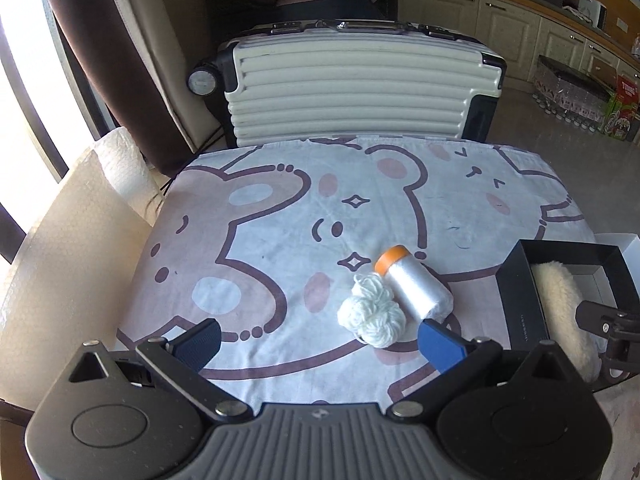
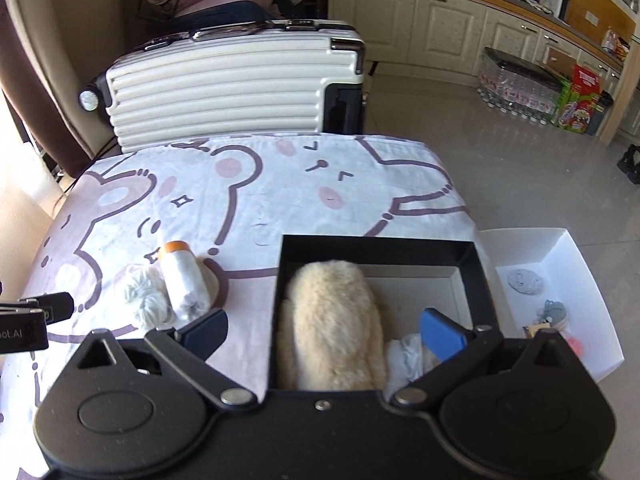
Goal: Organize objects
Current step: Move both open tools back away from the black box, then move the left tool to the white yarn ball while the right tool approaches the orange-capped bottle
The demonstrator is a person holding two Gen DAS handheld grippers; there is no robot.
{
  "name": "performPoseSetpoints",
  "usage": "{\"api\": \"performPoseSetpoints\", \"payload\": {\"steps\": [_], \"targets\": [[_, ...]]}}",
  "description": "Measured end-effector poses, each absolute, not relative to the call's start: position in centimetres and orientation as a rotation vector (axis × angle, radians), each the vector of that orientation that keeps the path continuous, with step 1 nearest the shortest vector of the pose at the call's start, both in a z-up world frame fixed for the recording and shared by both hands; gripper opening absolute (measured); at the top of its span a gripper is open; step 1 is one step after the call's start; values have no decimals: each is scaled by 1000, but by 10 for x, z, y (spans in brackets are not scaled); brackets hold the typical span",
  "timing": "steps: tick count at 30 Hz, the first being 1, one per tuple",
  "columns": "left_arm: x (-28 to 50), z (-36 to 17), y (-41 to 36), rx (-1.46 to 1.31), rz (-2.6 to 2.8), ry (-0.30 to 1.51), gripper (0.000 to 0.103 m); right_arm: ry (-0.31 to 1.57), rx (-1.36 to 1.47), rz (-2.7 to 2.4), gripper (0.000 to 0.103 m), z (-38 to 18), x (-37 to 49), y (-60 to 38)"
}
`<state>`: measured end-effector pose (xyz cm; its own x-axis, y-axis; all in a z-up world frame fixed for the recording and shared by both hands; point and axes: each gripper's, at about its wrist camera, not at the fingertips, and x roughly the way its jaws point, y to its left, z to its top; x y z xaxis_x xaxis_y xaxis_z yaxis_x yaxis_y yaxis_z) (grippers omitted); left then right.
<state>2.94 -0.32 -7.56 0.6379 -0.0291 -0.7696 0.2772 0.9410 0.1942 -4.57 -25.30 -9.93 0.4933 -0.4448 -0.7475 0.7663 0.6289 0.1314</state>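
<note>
A white suitcase (image 1: 352,84) is lying ahead of the tongs, past the surface's far edge. Cabinets (image 2: 440,24) are standing farther off to the right, bottled water (image 2: 516,88) sitting below them.

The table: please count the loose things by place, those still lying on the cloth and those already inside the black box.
On the cloth: 2, the white yarn bundle and the clear roll with an orange cap.
In the black box: 2, the fluffy cream item and a white crumpled item.
Total: 4.
</note>
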Motion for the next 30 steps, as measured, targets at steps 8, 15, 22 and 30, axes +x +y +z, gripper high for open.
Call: {"api": "performPoseSetpoints", "payload": {"steps": [8, 15, 22, 30], "targets": [[34, -77, 12, 299, -165, 866, 103, 732, 482, -714, 103, -97, -24, -242], [39, -80, 22, 280, -158, 863, 103, 728, 464, -676, 103, -96, -8, -235], [46, -85, 22, 251, -157, 862, 103, 703, 436, -660, 103, -88, 7, -233], [53, -90, 6, 230, -193, 859, 100, 701, 459, -665, 103, -73, 33, -245]]}}
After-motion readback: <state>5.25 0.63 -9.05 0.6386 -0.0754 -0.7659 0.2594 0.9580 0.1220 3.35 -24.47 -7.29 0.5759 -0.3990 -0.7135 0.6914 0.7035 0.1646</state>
